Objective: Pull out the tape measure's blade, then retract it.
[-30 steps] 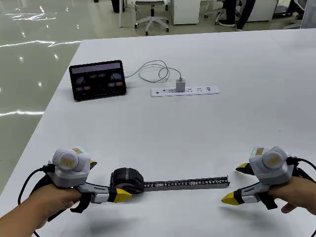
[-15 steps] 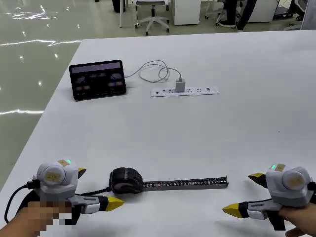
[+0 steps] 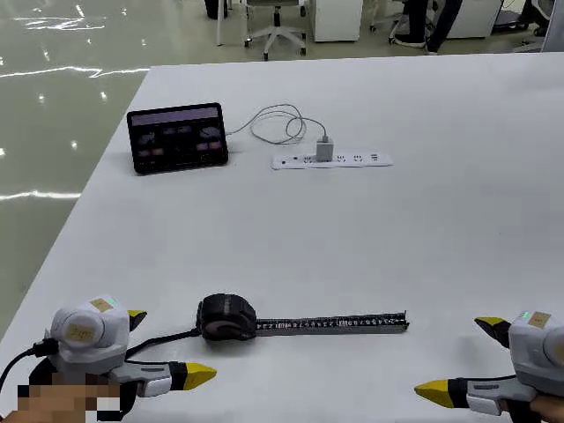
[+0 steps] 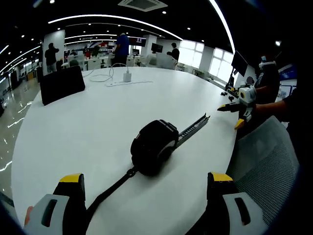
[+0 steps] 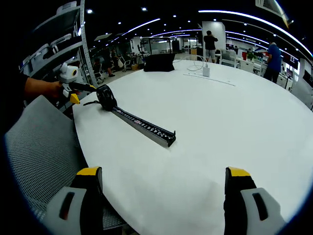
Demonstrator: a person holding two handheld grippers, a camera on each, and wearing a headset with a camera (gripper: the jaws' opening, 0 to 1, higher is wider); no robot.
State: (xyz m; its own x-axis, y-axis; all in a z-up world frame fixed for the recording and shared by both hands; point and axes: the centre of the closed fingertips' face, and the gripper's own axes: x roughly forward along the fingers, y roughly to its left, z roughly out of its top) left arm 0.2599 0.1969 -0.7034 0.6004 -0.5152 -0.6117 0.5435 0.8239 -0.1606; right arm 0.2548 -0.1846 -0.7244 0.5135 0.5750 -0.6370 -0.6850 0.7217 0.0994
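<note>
A black tape measure (image 3: pixel 226 317) lies on the white table (image 3: pixel 370 229) with its blade (image 3: pixel 333 324) pulled out to the right, the hook end near the middle. Its wrist strap trails left. My left gripper (image 3: pixel 167 346) stands open at the near left, a short way back from the case (image 4: pixel 153 145), touching nothing. My right gripper (image 3: pixel 467 357) is open at the near right, well apart from the blade's tip (image 5: pixel 168 138). In the right gripper view the case (image 5: pixel 105 97) lies far off beside the other gripper (image 5: pixel 73 88).
A dark tablet (image 3: pixel 177 137) stands at the back left. A white power strip (image 3: pixel 330 159) with a charger and coiled cable (image 3: pixel 278 126) lies behind the middle. Office chairs and people stand beyond the table. The table's near edge runs close under both grippers.
My left gripper has let go of the tape measure's case and drawn back to the left and nearer. My right gripper has pulled away to the right. The tape measure stays with its blade out.
</note>
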